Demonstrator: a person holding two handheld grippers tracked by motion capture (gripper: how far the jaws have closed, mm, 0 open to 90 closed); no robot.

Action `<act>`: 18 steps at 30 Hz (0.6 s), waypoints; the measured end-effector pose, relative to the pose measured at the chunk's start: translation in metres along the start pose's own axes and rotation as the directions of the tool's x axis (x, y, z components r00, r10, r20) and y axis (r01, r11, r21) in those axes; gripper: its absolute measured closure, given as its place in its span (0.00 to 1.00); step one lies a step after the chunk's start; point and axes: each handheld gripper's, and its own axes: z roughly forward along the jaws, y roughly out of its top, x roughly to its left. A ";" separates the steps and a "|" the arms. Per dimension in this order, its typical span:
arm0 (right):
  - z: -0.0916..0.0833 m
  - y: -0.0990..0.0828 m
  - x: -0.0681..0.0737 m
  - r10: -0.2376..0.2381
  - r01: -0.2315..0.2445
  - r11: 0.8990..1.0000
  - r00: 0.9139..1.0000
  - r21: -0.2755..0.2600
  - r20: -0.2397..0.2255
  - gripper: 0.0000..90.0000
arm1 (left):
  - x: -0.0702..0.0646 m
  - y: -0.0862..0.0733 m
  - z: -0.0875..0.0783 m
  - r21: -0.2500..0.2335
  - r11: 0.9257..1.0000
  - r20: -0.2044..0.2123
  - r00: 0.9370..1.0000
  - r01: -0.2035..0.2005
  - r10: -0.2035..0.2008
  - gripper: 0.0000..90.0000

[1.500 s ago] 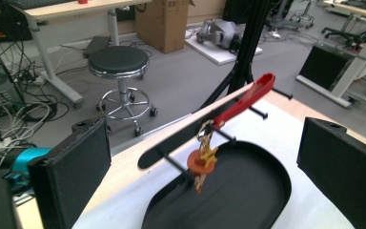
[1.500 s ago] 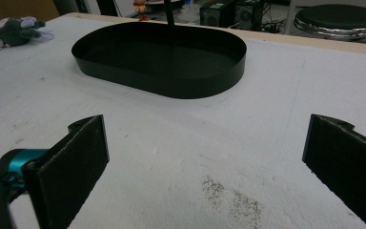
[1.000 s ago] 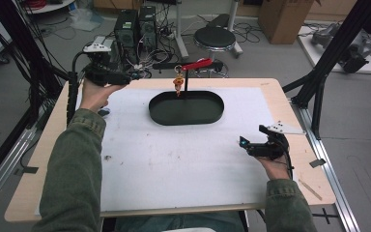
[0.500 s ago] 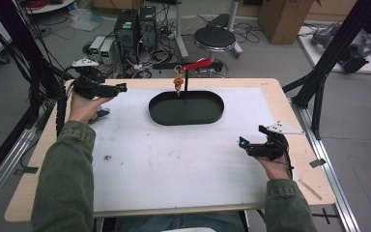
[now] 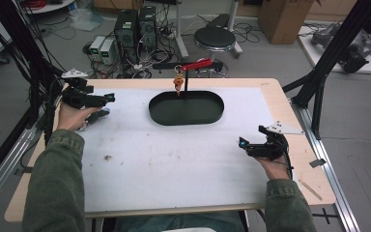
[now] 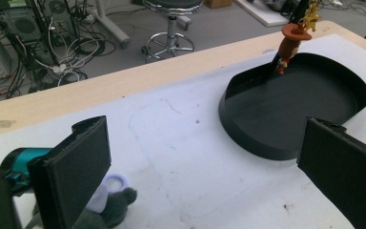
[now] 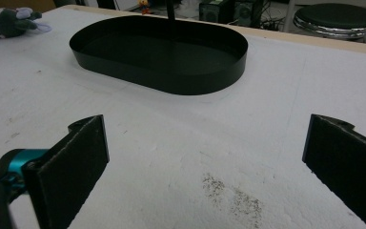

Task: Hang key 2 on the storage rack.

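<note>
Plush toy [image 6: 107, 210], small and grey with a pale ring on it, lies just under my left claw [image 6: 205, 162] at the lower left of the left gripper view, beside the near jaw. That claw's jaws stand wide apart with nothing between them. In the high view the left claw [image 5: 107, 98] hovers over the toy [image 5: 98, 114] at the left of the bench [image 5: 270, 92]. My right claw [image 5: 242, 141], also spread and holding nothing, rests at the right of the frame. Past both sits the black oval tray [image 5: 186, 120], upper centre, with a figure on a stand [image 5: 178, 82] at its far rim. I judge the step to be the reach for the toy; next I must tip the left claw down, straddle the toy, then close.
</note>
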 end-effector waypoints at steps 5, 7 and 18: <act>0.001 0.000 0.000 -0.011 0.011 1.000 1.000 0.006 0.005 0.01 | 0.013 -0.010 -0.004 -0.015 1.000 -0.017 1.000 0.015 -0.015 0.05; 0.001 0.000 0.001 -0.006 0.006 1.000 1.000 0.010 0.007 0.01 | 0.019 -0.015 -0.005 -0.008 1.000 -0.035 0.999 0.028 -0.028 0.05; -0.001 -0.002 0.002 -0.023 0.023 1.000 1.000 0.018 0.020 0.01 | 0.045 -0.032 -0.014 0.010 1.000 -0.072 0.997 0.015 -0.015 0.05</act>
